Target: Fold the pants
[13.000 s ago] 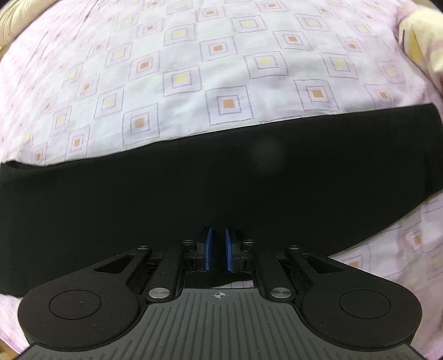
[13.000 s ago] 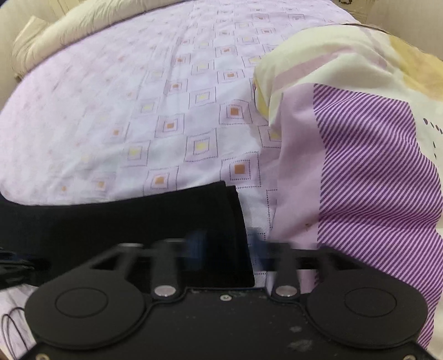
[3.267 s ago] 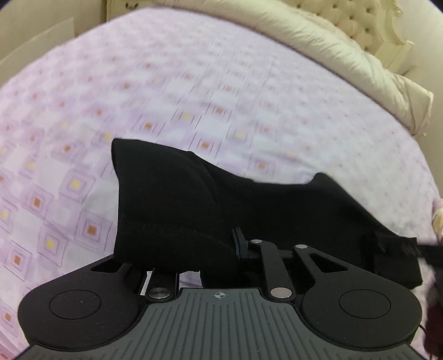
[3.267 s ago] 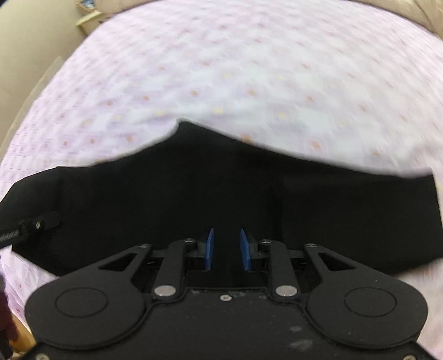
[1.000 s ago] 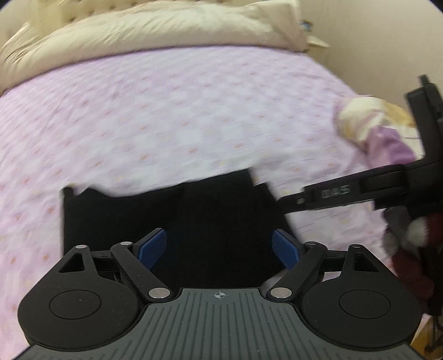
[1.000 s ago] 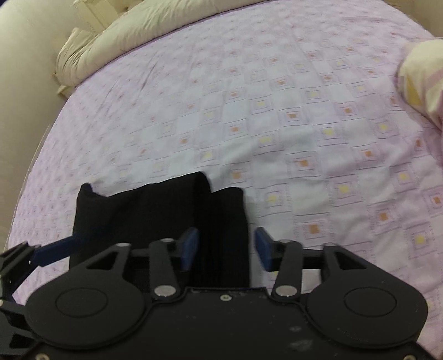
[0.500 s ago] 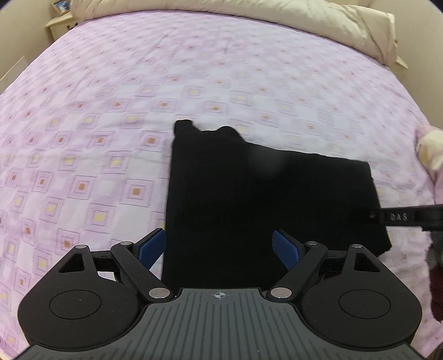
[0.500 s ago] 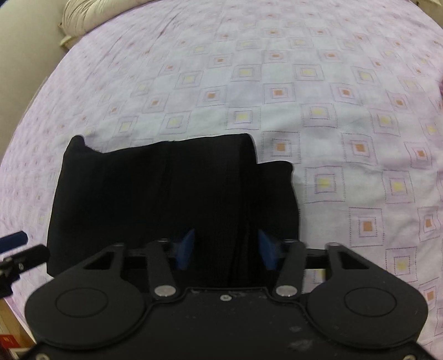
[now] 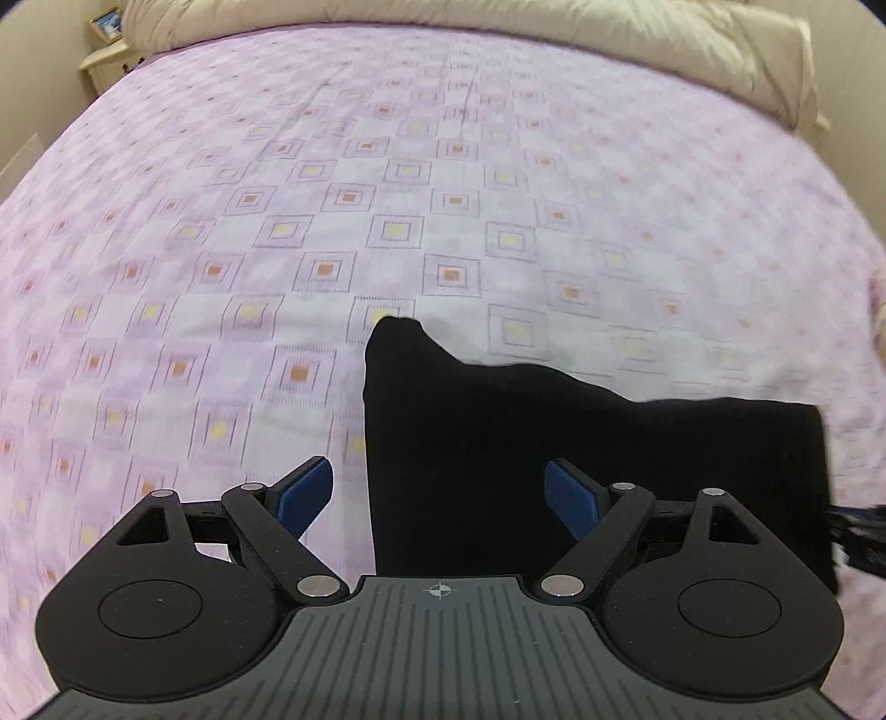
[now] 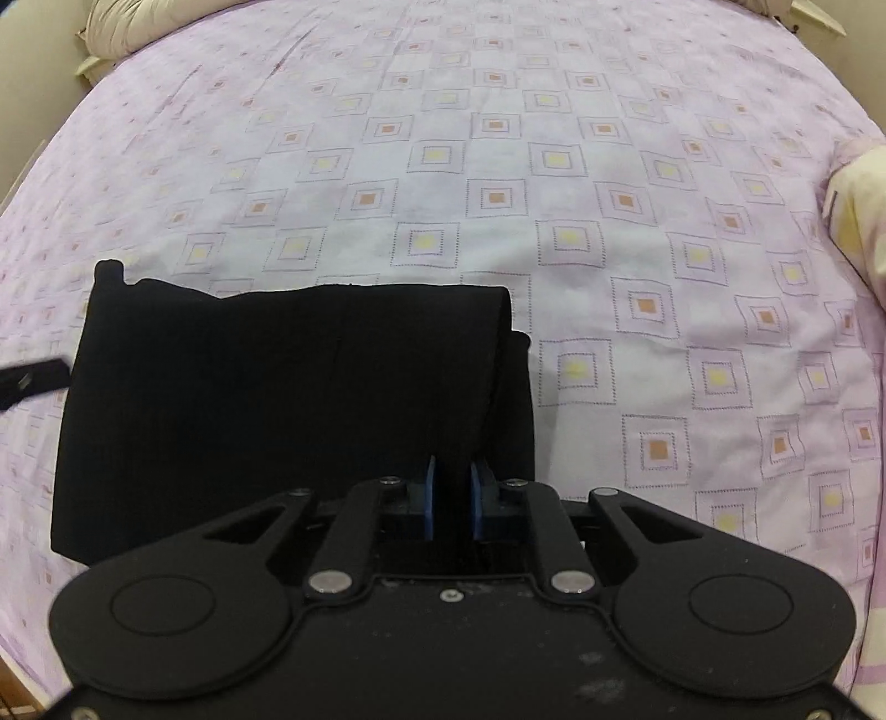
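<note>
The black pants [image 9: 581,459] lie folded into a compact rectangle on the bed. In the right wrist view the pants [image 10: 288,399] fill the lower left, with a folded layer edge on their right side. My left gripper [image 9: 437,498] is open and empty, its blue pads [image 9: 304,490] spread over the pants' left edge. My right gripper [image 10: 453,498] is shut on the near right edge of the pants, with black cloth between the blue pads. The left gripper's tip [image 10: 30,379] shows at the left edge of the right wrist view.
The bed has a lilac sheet [image 9: 387,221] with square motifs. A cream duvet [image 9: 664,61] lies along the far side. A yellow and lilac blanket [image 10: 864,221] sits at the right edge. A small nightstand [image 9: 108,44] stands at the far left.
My right gripper has closed from open onto the near right edge of the pants. My left gripper stayed open and shifted left, towards the pants' left edge.
</note>
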`<state>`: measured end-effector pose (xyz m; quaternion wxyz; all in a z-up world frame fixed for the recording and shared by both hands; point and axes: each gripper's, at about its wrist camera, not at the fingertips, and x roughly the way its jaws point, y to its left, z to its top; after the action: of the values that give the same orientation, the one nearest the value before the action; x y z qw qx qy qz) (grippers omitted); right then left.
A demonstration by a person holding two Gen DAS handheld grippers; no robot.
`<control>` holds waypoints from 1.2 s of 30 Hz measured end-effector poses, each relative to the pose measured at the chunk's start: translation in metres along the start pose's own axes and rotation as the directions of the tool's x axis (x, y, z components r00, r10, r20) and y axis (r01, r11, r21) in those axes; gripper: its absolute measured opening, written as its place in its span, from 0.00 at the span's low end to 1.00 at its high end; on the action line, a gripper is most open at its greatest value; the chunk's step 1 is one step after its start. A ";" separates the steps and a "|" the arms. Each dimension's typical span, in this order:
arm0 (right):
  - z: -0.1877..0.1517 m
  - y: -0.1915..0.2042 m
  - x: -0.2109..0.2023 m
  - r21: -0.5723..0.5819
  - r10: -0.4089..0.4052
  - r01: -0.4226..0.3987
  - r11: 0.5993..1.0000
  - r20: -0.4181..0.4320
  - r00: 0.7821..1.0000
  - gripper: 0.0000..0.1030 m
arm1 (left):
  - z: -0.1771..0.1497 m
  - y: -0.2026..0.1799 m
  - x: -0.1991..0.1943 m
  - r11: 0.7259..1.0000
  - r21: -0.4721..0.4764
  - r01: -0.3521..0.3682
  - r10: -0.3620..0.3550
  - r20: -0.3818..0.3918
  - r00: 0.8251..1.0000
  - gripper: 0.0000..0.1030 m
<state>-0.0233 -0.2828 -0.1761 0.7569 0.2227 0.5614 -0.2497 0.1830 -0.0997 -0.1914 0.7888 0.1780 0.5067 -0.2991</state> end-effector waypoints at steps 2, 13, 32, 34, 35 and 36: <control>0.000 0.002 0.004 -0.027 -0.014 0.013 1.000 -0.015 1.000 0.19 | 0.005 -0.002 0.017 0.999 0.024 -0.033 0.034 -0.031 0.999 0.81; 0.007 -0.006 0.027 -0.008 0.003 -0.004 1.000 -0.083 0.997 0.32 | -0.004 0.030 0.063 0.995 -0.093 -0.027 0.014 -0.139 0.990 1.00; 0.005 -0.010 0.030 0.005 -0.015 0.016 1.000 -0.070 0.997 0.51 | -0.012 0.033 0.033 0.999 -0.049 -0.025 0.018 -0.139 0.990 0.99; 0.003 -0.014 0.031 0.024 -0.051 0.053 0.998 -0.071 0.996 0.64 | -0.028 0.030 0.020 1.000 -0.008 -0.028 0.026 -0.134 0.991 0.99; 0.002 -0.019 0.032 0.056 -0.038 0.042 0.998 -0.073 0.997 0.65 | -0.038 0.028 0.014 1.000 0.007 -0.022 0.023 -0.135 0.991 0.99; 0.002 -0.024 0.033 0.094 -0.022 0.029 0.995 -0.079 0.997 0.65 | -0.048 0.027 0.009 1.000 0.019 -0.016 0.018 -0.138 0.990 0.99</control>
<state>-0.0290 -0.3067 -0.2087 0.7197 0.2607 0.5808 -0.2768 0.1702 -0.0537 -0.2206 0.7526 0.2096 0.5559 -0.2838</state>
